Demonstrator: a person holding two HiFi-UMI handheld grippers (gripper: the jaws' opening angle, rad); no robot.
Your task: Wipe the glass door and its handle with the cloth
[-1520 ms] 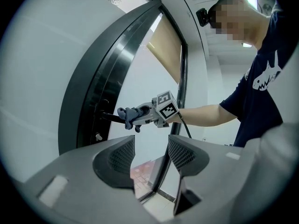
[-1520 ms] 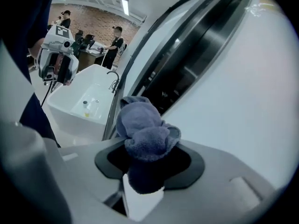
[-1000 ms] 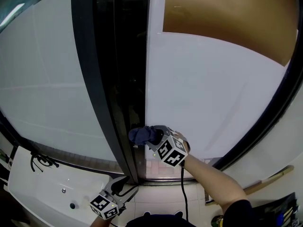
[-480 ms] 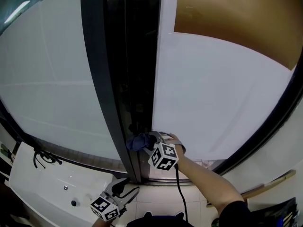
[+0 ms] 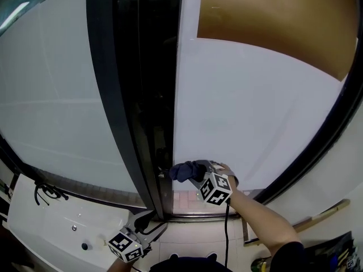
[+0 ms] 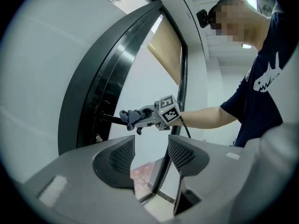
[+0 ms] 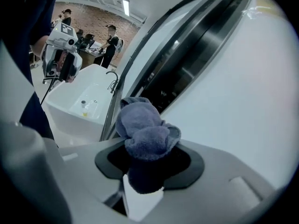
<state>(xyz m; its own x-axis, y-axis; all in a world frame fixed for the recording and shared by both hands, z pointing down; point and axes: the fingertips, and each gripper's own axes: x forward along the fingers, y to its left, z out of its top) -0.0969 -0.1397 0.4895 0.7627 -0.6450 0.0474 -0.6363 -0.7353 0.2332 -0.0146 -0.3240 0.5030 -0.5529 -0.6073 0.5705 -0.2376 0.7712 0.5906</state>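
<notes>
A white tub (image 5: 39, 231) with a dark tap (image 5: 45, 192) sits beside pale floor tiles (image 5: 187, 239). Far off, a brick wall (image 7: 88, 17) runs under ceiling strip lights (image 7: 126, 6). A tan blind (image 5: 272, 21) hangs high up.

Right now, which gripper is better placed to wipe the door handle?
Right. The right gripper is shut on the cloth, which is at the handle. The left gripper is open, empty and apart from the handle.

A white basin (image 5: 45, 231) sits low at the left, a dark faucet (image 5: 44, 192) on its rim. A tan blind (image 5: 266, 21) hangs upper right. Beyond, people (image 7: 111, 43) stand at a desk (image 7: 93, 49) before a brick wall (image 7: 88, 20).
</notes>
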